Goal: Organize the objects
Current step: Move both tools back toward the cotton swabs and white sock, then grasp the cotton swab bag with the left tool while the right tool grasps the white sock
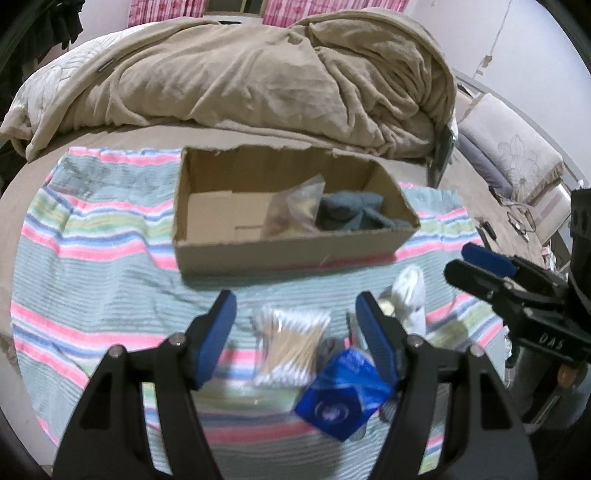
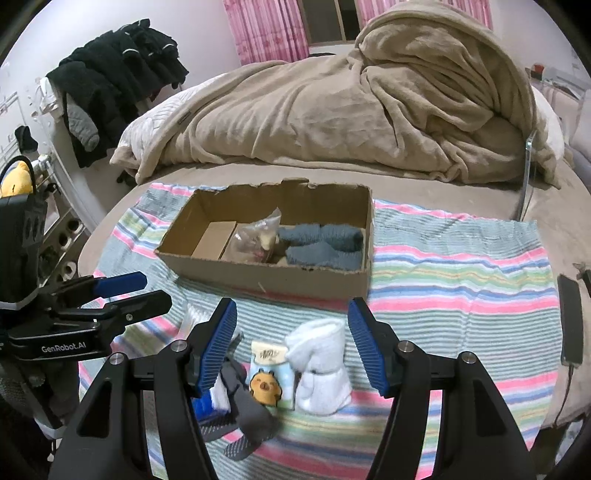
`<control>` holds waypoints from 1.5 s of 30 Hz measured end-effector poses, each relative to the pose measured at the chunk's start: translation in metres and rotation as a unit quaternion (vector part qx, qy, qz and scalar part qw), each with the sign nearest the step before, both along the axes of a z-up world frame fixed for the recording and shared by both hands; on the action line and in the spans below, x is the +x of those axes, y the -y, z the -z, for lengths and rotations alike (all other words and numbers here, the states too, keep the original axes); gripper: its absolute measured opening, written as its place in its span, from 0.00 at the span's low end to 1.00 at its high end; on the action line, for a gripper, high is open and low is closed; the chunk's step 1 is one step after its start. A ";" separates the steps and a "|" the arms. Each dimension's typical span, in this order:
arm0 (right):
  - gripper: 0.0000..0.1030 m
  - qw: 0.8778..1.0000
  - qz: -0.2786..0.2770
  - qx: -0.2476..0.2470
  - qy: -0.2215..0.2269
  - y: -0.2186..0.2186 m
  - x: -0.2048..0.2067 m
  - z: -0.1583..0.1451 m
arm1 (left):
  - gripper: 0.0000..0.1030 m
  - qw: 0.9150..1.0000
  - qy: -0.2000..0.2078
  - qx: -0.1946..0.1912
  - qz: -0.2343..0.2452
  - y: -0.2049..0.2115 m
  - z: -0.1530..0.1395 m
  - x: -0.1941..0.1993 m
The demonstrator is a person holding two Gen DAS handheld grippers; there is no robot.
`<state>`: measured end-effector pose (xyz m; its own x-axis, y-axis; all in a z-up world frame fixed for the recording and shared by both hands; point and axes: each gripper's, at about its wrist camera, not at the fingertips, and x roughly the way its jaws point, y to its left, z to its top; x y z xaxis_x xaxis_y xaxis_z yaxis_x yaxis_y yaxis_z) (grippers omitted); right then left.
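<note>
Swabs (image 1: pixel 288 343), blue packet (image 1: pixel 343 402), white sock (image 2: pixel 321 369) still loose at frame bottom; box (image 1: pixel 280 254) holds two items; both my grippers (image 1: pixel 295 332) (image 2: pixel 293 343) wide open, empty.

The towel (image 2: pixel 461 280) on the bed is striped — pale green, pink, blue and white bands. The cardboard box (image 2: pixel 266 280) is plain brown; inside lie grey-blue socks (image 2: pixel 321 243) and a clear bag (image 2: pixel 255 236) with what looks like beige contents. The rolled socks (image 2: pixel 319 365) are white, the card (image 2: pixel 267 373) beside them light blue with a yellow-orange cartoon creature. The packet (image 1: pixel 343 398) is deep blue, the cotton swabs (image 1: pixel 291 343) tan with white tips. The blanket (image 2: pixel 332 99) is beige, the curtains (image 2: pixel 266 29) pink — both grippers black with blue pads.
</note>
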<state>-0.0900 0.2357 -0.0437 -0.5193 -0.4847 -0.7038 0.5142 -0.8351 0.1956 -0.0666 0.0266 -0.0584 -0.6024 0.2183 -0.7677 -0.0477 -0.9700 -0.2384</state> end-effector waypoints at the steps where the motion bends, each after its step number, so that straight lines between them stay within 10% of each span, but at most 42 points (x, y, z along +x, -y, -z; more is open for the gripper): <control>1: 0.64 1.000 0.000 0.000 0.001 0.000 0.002 0.001 | 0.67 1.000 0.002 0.000 -0.001 0.001 0.002 0.003; 45: 0.64 0.996 -0.002 0.022 0.086 -0.010 -0.017 0.081 | 0.70 0.996 0.079 -0.048 0.021 -0.020 0.085 -0.014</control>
